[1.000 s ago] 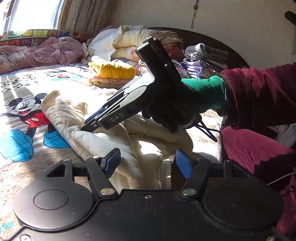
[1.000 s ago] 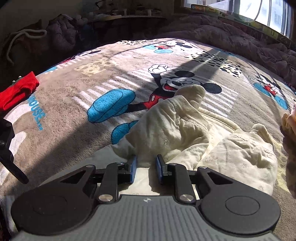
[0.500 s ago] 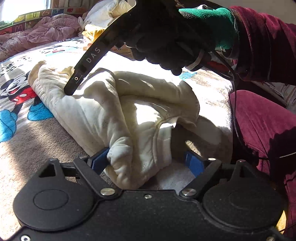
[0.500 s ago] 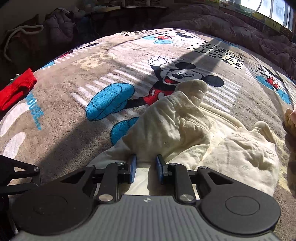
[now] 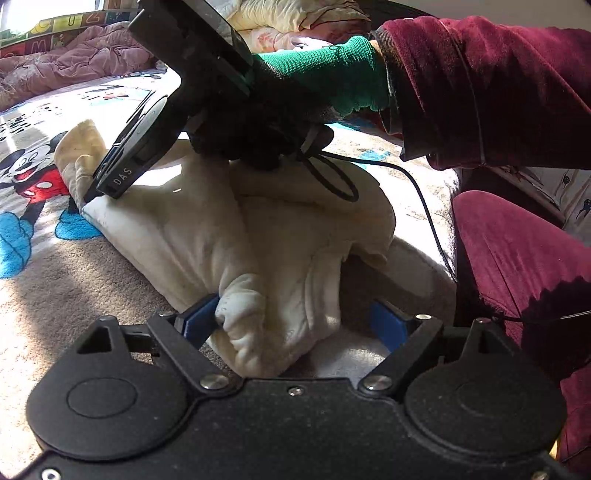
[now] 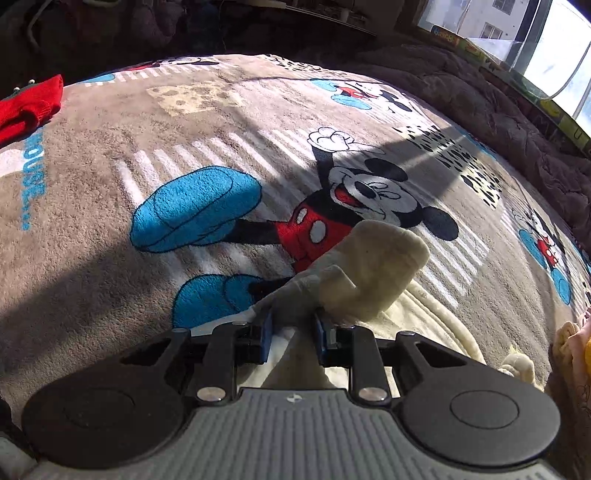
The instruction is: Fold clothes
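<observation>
Cream garment point(image 5: 288, 236) lies bunched on the blanket point(image 6: 110, 229), pinched by the right tool point(image 6: 291, 332); left tool point(image 5: 295, 321) gapes, just widened.

I see hard sunlight from a window point(image 6: 554, 48) striping a bed under a brown cartoon-mouse blanket point(image 6: 110, 155), with a rumpled pink quilt point(image 5: 74, 70) along its far edge below an alphabet border point(image 5: 55, 31).

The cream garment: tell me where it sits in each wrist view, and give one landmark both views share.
Left wrist view: the cream garment fills the centre, a fold lying between the open left gripper fingers.
Right wrist view: bottom centre to right, a bunched fold clamped in the right gripper.
Shared landmark: the cartoon mouse print on the blanket, beside the garment's far end.
</observation>
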The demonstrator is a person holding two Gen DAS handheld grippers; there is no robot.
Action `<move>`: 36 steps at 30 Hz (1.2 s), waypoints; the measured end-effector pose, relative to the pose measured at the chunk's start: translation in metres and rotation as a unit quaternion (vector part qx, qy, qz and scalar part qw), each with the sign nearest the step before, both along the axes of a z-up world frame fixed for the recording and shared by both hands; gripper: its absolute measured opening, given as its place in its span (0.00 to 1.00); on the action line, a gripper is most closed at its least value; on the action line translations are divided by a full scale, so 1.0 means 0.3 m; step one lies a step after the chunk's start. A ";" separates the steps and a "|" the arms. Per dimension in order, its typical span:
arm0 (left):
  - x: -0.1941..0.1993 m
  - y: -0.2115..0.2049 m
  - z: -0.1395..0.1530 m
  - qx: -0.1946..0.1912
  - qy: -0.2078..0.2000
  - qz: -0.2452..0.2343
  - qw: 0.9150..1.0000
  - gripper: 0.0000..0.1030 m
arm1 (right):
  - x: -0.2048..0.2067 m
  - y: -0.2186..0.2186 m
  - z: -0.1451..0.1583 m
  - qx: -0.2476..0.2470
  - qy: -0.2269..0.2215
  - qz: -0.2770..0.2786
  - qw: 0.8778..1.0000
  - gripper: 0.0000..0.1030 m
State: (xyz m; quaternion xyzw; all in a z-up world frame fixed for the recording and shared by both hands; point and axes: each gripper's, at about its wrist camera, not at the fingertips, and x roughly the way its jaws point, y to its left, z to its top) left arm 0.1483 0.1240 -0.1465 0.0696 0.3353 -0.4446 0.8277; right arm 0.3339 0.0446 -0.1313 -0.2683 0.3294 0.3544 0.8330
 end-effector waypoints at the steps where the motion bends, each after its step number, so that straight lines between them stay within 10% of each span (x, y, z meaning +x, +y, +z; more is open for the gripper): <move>1: 0.002 0.001 0.000 0.000 0.000 -0.001 1.000 0.84 | 0.026 -0.012 0.000 0.014 0.017 -0.006 1.000 0.25; 5: 0.002 -0.006 0.000 0.006 -0.002 -0.005 1.000 0.85 | 0.099 -0.058 0.011 0.063 0.085 -0.031 0.994 0.23; 13: 0.009 -0.029 -0.011 0.007 -0.002 -0.008 1.000 0.87 | 0.092 -0.045 0.135 0.072 0.055 -0.030 0.995 0.24; 20: 0.011 -0.035 -0.012 0.007 -0.002 -0.005 1.000 0.87 | 0.147 0.009 0.020 0.013 0.062 -0.041 0.997 0.26; 29: 0.001 -0.058 -0.013 0.014 -0.007 0.005 1.000 0.90 | 0.183 -0.041 0.167 0.082 0.055 -0.085 0.991 0.27; 36: 0.009 -0.044 -0.015 0.007 -0.003 0.001 1.000 0.90 | 0.294 -0.074 0.048 0.102 0.109 -0.149 0.978 0.28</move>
